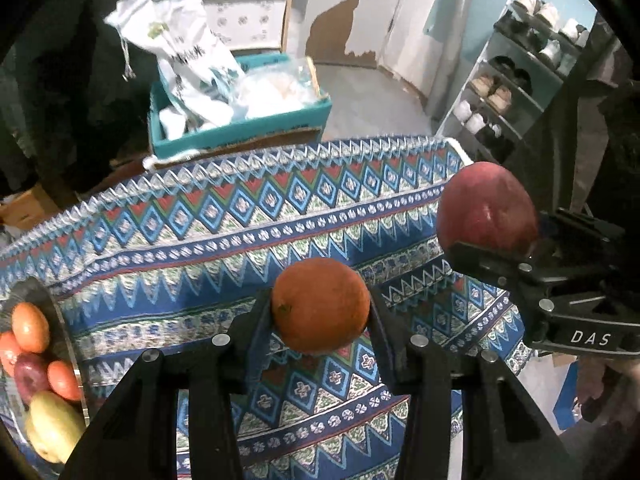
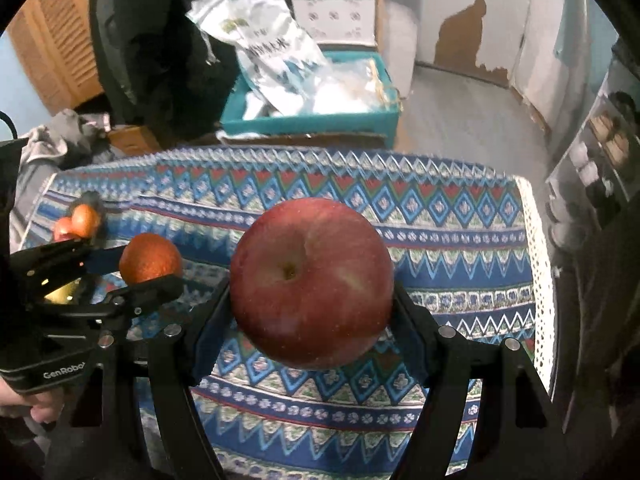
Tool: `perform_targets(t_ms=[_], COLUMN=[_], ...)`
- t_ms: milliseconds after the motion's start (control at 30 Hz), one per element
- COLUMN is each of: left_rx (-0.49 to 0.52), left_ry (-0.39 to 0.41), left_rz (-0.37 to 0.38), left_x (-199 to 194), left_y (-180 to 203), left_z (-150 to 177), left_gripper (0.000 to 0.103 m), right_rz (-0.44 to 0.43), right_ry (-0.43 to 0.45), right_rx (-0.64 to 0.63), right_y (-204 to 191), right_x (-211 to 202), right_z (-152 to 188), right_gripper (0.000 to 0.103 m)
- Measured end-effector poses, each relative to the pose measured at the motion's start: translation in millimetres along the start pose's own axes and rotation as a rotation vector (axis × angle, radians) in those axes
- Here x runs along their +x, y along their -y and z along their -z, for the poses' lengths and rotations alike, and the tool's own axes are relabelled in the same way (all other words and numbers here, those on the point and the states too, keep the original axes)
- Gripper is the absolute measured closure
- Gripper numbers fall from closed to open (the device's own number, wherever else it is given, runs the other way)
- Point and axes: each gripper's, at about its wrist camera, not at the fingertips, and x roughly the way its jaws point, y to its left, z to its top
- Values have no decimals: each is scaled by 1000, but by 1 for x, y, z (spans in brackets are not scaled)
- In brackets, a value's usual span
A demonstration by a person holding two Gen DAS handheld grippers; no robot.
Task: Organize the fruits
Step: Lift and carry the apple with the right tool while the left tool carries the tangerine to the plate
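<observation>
Two fruits held up off the patterned cloth (image 1: 208,236), one per gripper. Nearest in the left wrist view: left gripper (image 1: 320,316), jaws drawn in as far as the fruit allows, pinching an orange (image 1: 320,304) between the two black fingers (image 1: 256,320); roundish, no clear long axis, stem dimple turned toward the lower left of the view. Nearest in the right wrist view: right gripper (image 2: 312,300), jaws about half spread and pressed on both flanks of a red apple (image 2: 312,292); stem pit facing the camera, so core axis pointing roughly back along the fingers. Each gripper also seen from the other's camera, side by side above the cloth, not touching: apple at the right of the left view, orange at the left of the right view. Part of a hand around the left gripper's handle at the lower left edge of the right view. Farther left on the cloth, a plate (image 1: 60,312) with five fruits visible: three orange ones, one dark red, one yellow-green. Beyond the table edge, one teal box (image 1: 240,136) stuffed with white bags. Farther right, one shoe rack (image 1: 516,80).
</observation>
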Motion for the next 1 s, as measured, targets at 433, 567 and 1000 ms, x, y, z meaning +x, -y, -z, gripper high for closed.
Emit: perform_targets(t_ms=[433, 567, 1000], left_rx=[-15, -30, -41], left_ry=[104, 127, 211], left_rz=[-43, -56, -73], left_x=[-68, -86, -138], left_y=[-21, -31, -51], left_z=[5, 7, 14], left_gripper=[57, 57, 57], right_rz=[-44, -58, -116], right_ry=[89, 108, 146], right_rx=[-59, -84, -145], right_y=[-41, -54, -103], right_x=[-47, -55, -73], right_z=[-17, -21, -41], right_gripper=[29, 29, 29])
